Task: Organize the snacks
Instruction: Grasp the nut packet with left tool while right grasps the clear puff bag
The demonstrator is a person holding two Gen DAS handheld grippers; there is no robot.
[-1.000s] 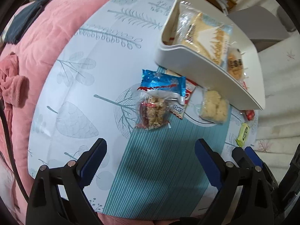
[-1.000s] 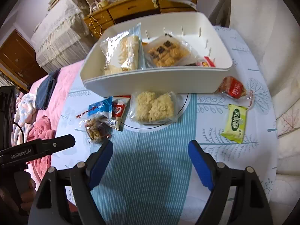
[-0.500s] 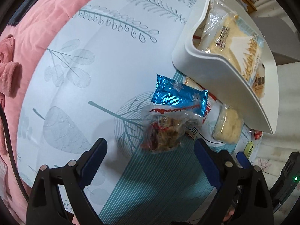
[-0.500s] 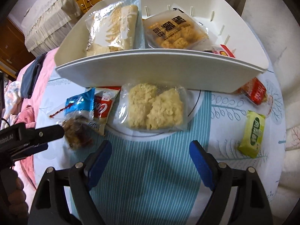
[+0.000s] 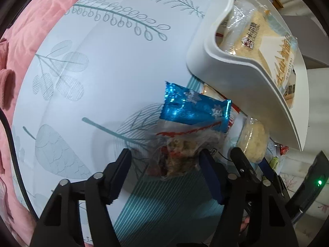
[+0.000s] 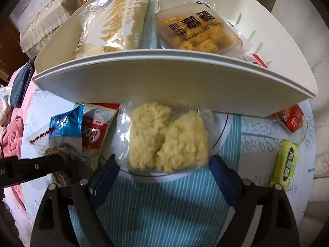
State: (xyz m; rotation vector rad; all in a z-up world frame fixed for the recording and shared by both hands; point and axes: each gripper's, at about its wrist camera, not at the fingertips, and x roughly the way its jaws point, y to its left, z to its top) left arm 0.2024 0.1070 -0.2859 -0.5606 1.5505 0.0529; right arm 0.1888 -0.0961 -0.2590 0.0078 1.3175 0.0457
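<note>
A round table (image 5: 98, 65) under a leaf-printed cloth is being worked over, its far side taken up by a white bin (image 6: 164, 78) already holding two large packs. Loose snacks are lying on the cloth just in front of the bin wall.

The right gripper (image 6: 162, 170) is being held with its jaws apart, straddling the near end of the clear bag of pale cakes (image 6: 166, 138); nothing is being clamped. The left gripper (image 5: 164, 164) is likewise being held spread, around the clear bag of brown bits (image 5: 176, 154), with the blue packet (image 5: 193, 109) lying beyond it and partly over it.

Each bag is best being pinched across its solid contents, not the loose film (which would likely slip), and then lifted straight up before being carried over the rim.

Room is being squeezed: the bin's rim appears to overhang the cakes' far end, so a forward push looks risky. The two grippers are working close together, while open cloth is lying to the left. A green sweet (image 6: 285, 164) and a red sweet (image 6: 292, 119) are sitting near the right edge.
</note>
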